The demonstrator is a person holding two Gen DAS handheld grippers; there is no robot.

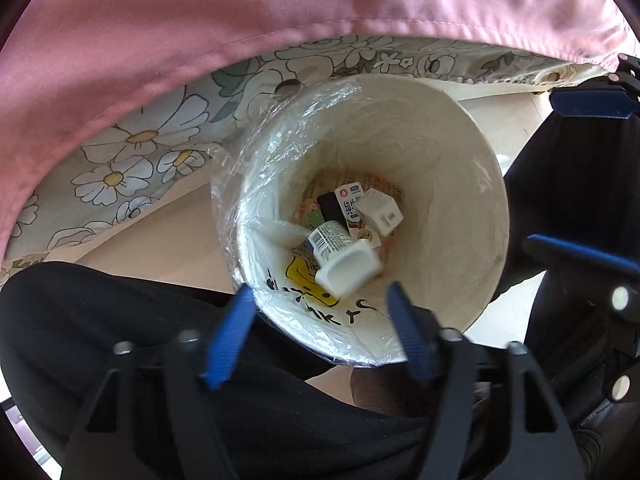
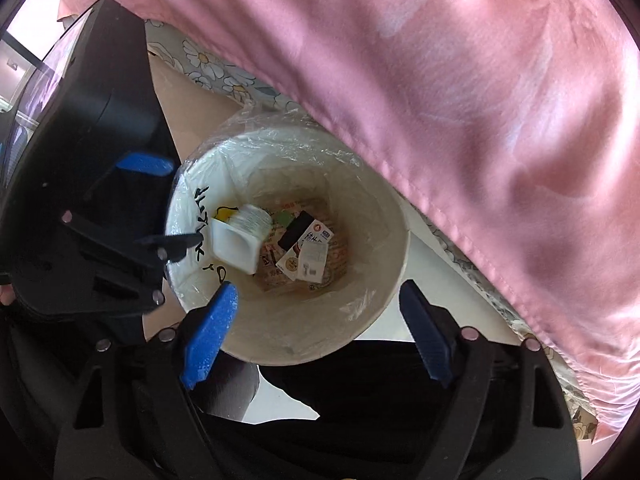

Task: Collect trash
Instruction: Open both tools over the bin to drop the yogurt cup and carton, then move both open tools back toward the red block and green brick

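White yogurt bottle (image 1: 345, 258) lies in my lined bin (image 1: 460, 152), at twelve o'clock from both empty, spread grippers, left (image 1: 320, 320) and right (image 2: 316, 316).

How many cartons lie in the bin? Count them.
2, both at the bottom of the bin: a printed carton and a white carton touching it on the right. Others may be hidden under the cup.
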